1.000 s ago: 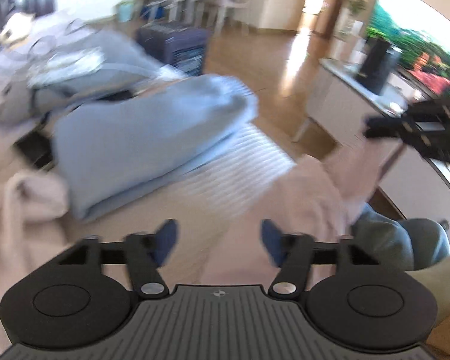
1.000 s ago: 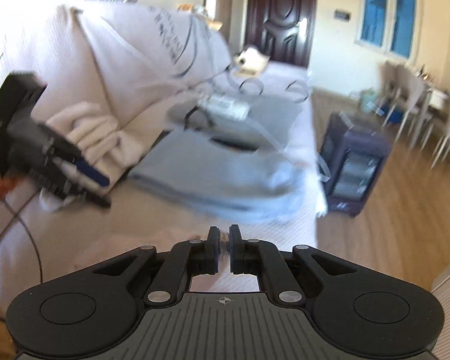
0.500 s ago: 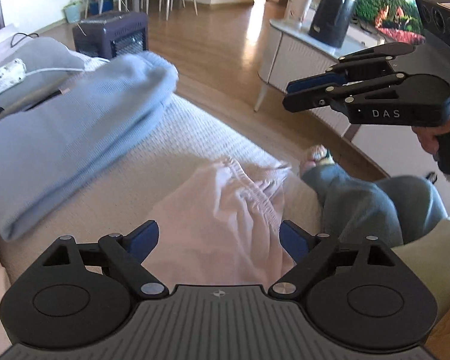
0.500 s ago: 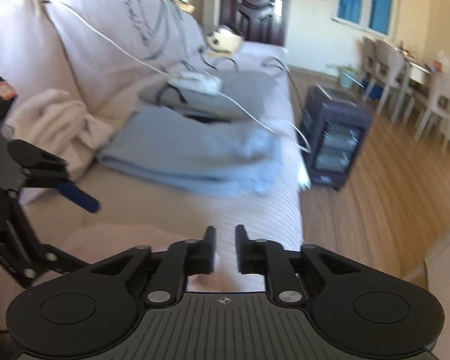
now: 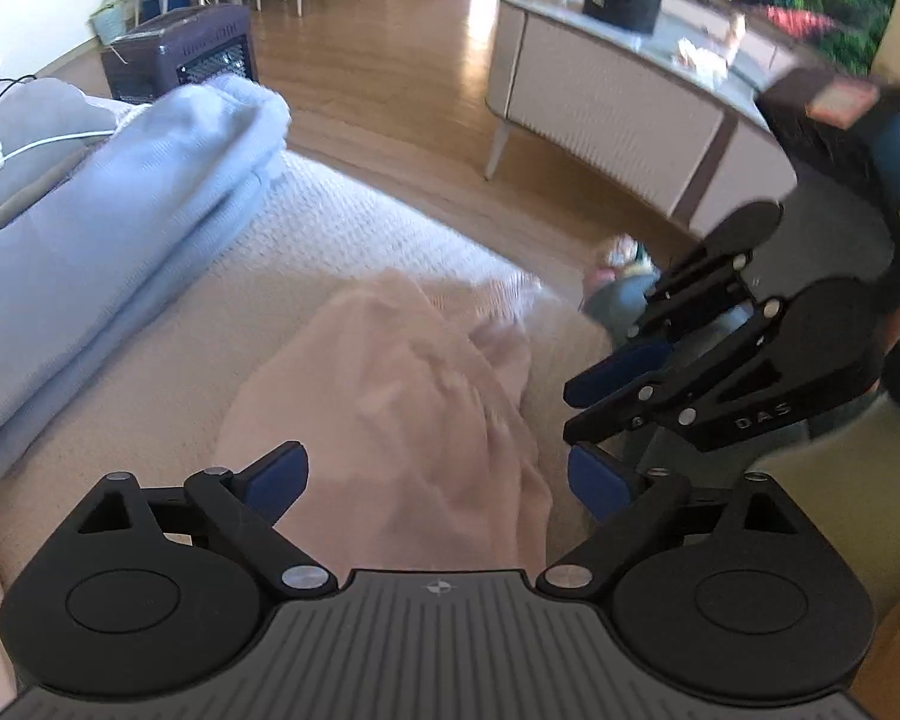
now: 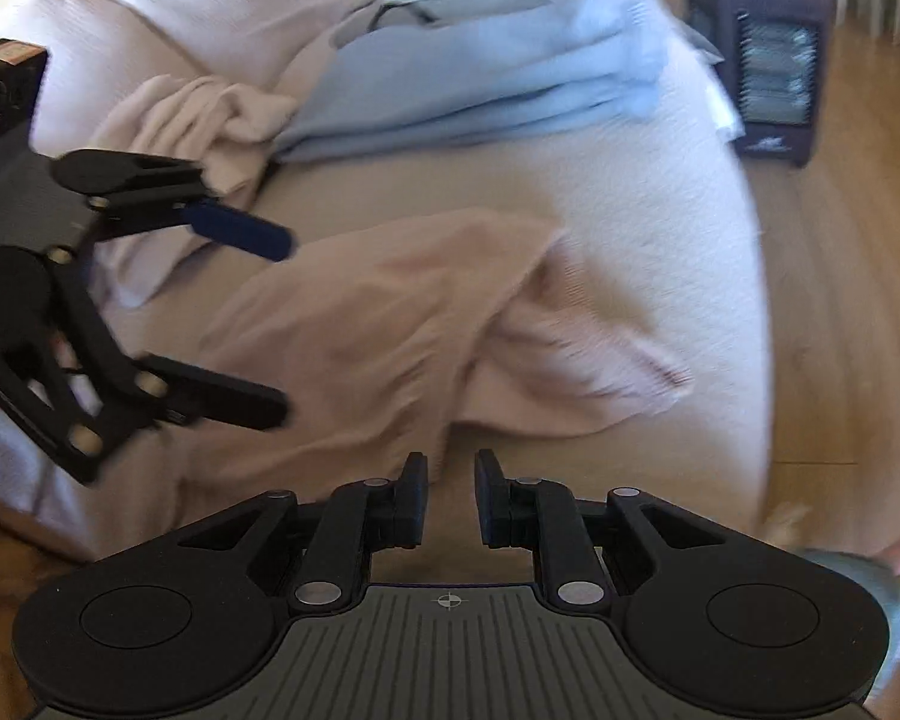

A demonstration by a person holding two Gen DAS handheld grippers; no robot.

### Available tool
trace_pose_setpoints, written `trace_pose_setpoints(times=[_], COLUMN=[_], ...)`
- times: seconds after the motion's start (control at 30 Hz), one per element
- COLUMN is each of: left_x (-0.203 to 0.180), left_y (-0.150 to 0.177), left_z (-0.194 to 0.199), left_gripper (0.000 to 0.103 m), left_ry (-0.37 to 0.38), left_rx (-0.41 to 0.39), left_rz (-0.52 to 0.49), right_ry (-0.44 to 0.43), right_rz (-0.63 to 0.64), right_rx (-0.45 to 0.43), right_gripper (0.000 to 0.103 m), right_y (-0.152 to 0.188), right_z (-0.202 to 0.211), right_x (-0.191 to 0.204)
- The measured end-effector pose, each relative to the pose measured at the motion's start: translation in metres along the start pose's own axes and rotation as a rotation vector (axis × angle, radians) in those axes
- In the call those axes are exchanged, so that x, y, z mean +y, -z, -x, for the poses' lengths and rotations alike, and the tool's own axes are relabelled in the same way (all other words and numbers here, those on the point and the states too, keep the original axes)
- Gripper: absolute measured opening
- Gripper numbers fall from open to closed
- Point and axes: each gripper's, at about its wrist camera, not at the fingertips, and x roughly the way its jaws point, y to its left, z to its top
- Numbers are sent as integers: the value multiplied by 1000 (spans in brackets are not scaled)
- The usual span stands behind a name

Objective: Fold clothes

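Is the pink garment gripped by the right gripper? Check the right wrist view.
No. The right gripper has a bare gap between its fingers, and the pink garment lies loose on the sofa.

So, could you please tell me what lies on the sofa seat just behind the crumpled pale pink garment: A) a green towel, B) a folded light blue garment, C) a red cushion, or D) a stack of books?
B: in the right wrist view a folded light blue garment lies on the sofa seat beyond the crumpled pale pink garment.

Both grippers' fingers [image 5: 273,474] apart, empty
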Motion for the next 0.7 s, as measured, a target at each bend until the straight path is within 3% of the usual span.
trace_pose_setpoints(times=[0.07, 0.37, 0.4, 0.47, 0.7], left_x=[-2, -4, -5, -9, -30], left_y=[6, 18, 18, 17, 11], left_z=[0, 6, 5, 4, 7], left_gripper=[94, 98, 98, 98, 98], left_ry=[-12, -10, -5, 5, 3], left_rx=[16, 27, 26, 23, -51], left_rz=[-9, 5, 1, -7, -91], right_ry=[-31, -104, -112, -101, -200], right_rz=[-3, -74, -80, -112, -168], right_rx=[4, 67, 76, 57, -113], right_gripper=[34, 34, 32, 12, 6], right_y=[0, -4, -4, -7, -35], right_z=[-3, -35, -39, -37, 11], right_x=[2, -9, -9, -10, 3])
